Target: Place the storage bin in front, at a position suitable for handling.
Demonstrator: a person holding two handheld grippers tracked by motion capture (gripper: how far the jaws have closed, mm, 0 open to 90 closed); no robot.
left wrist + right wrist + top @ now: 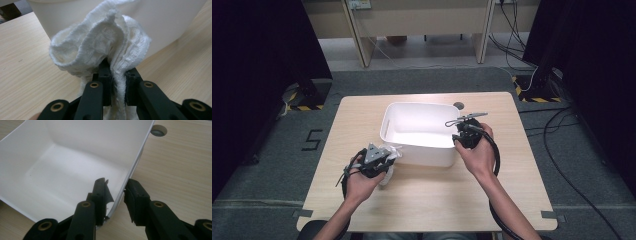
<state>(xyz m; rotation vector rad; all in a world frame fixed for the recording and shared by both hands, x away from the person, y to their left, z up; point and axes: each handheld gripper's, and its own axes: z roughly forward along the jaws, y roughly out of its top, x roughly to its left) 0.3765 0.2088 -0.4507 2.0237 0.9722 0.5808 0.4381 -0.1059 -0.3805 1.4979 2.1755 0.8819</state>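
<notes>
Pinched between two black jaws of the left hand-held gripper [117, 87]: white cloth [105, 47], knitted and ribbed, bunched into loose folds above the jaw tips, a narrow strip trailing down between the pads. Pressed tight on that fabric, jaws nearly together. Sits just off the near-left corner of the white bin [419, 131], close against its outer wall, above the surface [432, 200]. From above, seen as a pale crumpled bundle [391, 152] at the front of the gripper [379, 161], grey three-cornered plate on top, left hand [362, 182] wrapped around the body, black cable looping past the wrist.

Behind the cloth, white plastic wall of the bin [162, 20], rounded at the corner, standing on light wood grain [25, 62].

On the other side, right hand-held gripper [116, 195] straddling the bin's right rim [140, 152]: one jaw inside the bin, one outside, thin wall running between them. Outer pad clear of the plastic, a gap visible; inner pad close to the wall, contact hard to judge. Spread part-way, not clamped. Bin interior [62, 170] smooth and white, rectangular, with rounded corners.

From above, right hand [479, 152] at the bin's near-right edge, gripper [464, 132] pointing toward the rim. Round hole [458, 105] in the surface just beyond the bin's far-right corner. Grey carpet [272, 165] around the surface, a black mark on it at left.
</notes>
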